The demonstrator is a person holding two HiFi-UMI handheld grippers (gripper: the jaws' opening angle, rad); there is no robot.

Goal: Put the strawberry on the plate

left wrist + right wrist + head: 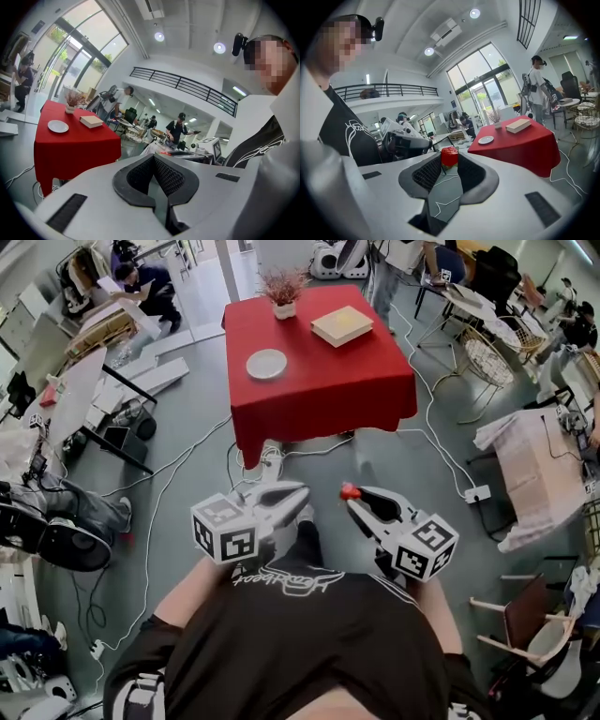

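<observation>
A red strawberry (350, 491) (449, 156) is pinched between the tips of my right gripper (353, 497) (449, 162), which is shut on it and held close in front of the person's chest. The white plate (266, 364) (485, 139) (58, 126) lies on a red-clothed table (323, 385), well ahead of both grippers across the grey floor. Beside the right one, my left gripper (296, 495) (153, 156) has its tips meeting with nothing between them.
On the table also sit a pale book-like box (342, 325) and a potted plant (283, 289). Cables and a power strip (477, 493) trail over the floor before the table. Desks, chairs and people ring the room.
</observation>
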